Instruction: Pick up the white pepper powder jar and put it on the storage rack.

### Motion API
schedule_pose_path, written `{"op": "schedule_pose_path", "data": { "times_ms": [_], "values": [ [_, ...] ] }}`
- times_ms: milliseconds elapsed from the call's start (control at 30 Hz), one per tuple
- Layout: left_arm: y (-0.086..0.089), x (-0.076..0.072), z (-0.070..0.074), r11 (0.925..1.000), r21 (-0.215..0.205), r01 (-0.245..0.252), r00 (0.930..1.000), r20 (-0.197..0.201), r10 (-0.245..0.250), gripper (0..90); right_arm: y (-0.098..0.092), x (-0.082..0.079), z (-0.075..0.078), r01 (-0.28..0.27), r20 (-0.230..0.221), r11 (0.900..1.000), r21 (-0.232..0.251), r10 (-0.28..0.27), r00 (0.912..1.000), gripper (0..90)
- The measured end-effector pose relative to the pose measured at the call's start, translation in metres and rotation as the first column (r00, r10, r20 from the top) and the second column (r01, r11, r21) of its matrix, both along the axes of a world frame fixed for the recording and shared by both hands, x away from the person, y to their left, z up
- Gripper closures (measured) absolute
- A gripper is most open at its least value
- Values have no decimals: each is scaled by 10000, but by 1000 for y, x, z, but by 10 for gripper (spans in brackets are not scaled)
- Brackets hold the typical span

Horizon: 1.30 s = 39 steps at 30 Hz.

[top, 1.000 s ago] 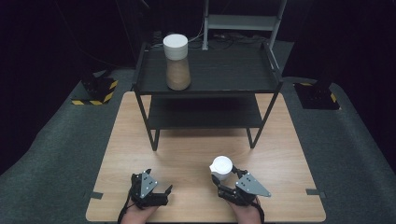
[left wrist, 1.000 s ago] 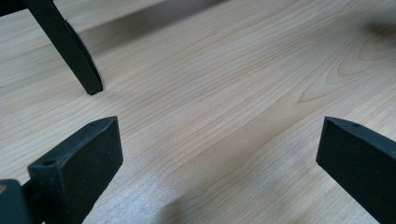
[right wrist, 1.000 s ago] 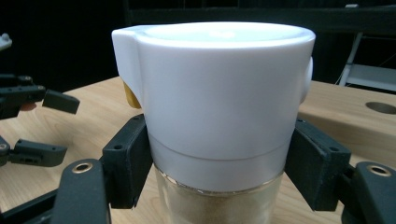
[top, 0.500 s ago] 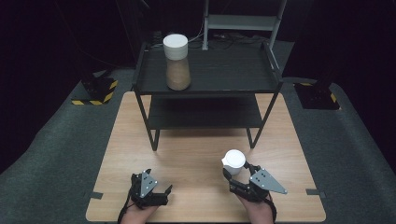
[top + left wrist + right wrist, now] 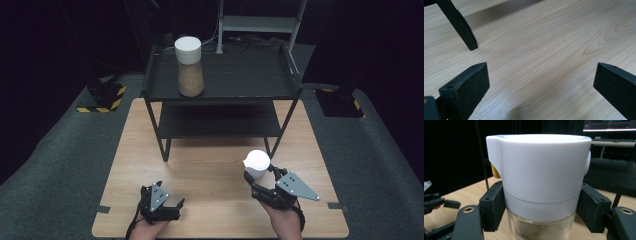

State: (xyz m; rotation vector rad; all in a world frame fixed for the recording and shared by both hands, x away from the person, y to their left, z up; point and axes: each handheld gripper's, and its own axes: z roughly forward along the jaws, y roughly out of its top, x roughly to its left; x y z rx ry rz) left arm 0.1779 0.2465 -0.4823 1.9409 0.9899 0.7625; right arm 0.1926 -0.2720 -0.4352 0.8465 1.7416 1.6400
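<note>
Right gripper [image 5: 256,176], at 5 o'clock on the tabletop [image 5: 215,165], has its fingers [image 5: 492,205] clamped on a white-lidded jar [image 5: 539,182], apparently lifted. Left gripper [image 5: 167,200], at 7 o'clock, fingers apart. Second jar [image 5: 189,72] stands on the shelf [image 5: 240,80], 12 o'clock.

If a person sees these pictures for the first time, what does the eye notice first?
First, the white-lidded jar gripped by the right tool at the near right of the wooden table. Next, a taller white-capped jar standing on the top left of the black shelf rack. The left tool rests open at the near edge.
</note>
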Motion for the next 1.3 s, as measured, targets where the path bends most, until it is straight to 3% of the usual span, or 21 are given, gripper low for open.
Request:
{"op": "schedule_pose_path", "data": {
  "times_ms": [367, 700, 833, 1300],
  "values": [
    [1, 1, 0, 10000, -16, 59, 10000, -43, -60, 7, -2, 5, 30, 248, 207, 9995, 197, -253, 9995, 299],
    [2, 1, 0, 9999, -107, 53, 10000, -42, -54, 6, 1, 15, 51, 347, 368, 9993, 171, -353, 9987, 299],
    [3, 1, 0, 9999, -131, 62, 10000, -47, -62, 6, 1, 19, 57, 409, 406, 9984, 382, -424, 9983, 300],
    [4, 1, -1, 9998, -213, 60, 10000, -25, -60, 6, 3, 26, 89, 640, 742, 9974, 340, -664, 9950, 300]
  ]
}}
